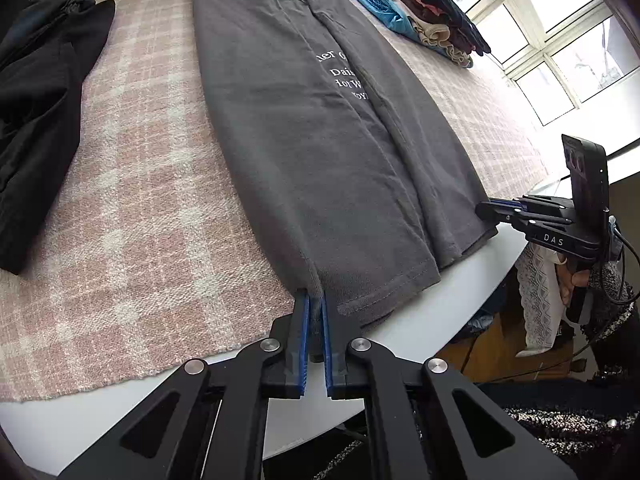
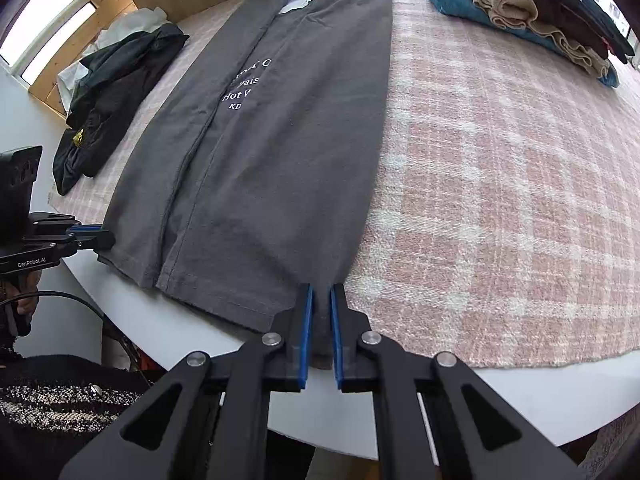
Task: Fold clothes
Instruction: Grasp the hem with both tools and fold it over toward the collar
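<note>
- On the tabletop [image 1: 472, 280], over a pink checked cloth [image 1: 120, 220], a grey T-shirt [image 1: 288, 128] is laid lengthwise, both sides folded inward.
- White print on it is cut off by the folds; "Hot" is legible.
- Its near left hem corner is pinched by the left hand-held gripper [image 1: 315, 320], marked "GenRobot.AI" in the right wrist view.
- Its near right hem corner is clamped in the right hand-held gripper [image 2: 320, 320], marked "DAS".
- Folded clothes [image 2: 540, 8] are stacked at the far right.

Bright daylight from windows [image 1: 560, 48], blown out w/ glare. Soft shadows on cloth [image 2: 500, 160]. Both views sharp at centre, strong fisheye bending & dark corners at edges.
</note>
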`<action>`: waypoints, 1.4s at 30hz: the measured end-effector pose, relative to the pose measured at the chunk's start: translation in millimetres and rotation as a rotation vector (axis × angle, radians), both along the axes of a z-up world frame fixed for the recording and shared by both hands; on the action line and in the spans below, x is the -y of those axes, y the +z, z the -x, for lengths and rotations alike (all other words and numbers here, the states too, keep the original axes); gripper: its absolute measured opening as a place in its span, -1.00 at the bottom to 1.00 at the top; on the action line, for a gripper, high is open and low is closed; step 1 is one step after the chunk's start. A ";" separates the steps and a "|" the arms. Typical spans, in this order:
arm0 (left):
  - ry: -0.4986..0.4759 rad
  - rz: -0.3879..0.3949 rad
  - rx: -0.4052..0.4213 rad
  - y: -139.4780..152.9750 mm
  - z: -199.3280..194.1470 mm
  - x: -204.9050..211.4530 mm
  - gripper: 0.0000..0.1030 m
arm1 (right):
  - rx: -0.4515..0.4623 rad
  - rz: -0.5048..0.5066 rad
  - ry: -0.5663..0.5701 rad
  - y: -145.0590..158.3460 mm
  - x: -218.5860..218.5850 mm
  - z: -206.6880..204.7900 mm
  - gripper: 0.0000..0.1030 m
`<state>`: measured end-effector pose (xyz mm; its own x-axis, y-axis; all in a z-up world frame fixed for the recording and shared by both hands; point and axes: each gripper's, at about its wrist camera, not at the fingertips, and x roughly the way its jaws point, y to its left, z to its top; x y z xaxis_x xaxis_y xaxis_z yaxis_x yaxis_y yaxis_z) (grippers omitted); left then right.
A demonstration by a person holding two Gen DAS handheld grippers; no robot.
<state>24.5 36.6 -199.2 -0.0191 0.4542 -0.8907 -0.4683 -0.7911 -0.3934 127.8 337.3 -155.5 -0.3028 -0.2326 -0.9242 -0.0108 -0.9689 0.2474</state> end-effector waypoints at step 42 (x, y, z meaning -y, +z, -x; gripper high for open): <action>0.171 -0.208 -0.012 19.0 278.7 8.8 -0.44 | 0.077 0.302 -0.217 -7.7 -72.4 295.2 -0.68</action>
<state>-254.1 27.9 -180.2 -0.1219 0.6168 -0.7776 -0.3403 -0.7619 -0.5510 -167.4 409.7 -163.2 -0.3079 -0.4362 -0.8455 -0.2377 -0.8253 0.5123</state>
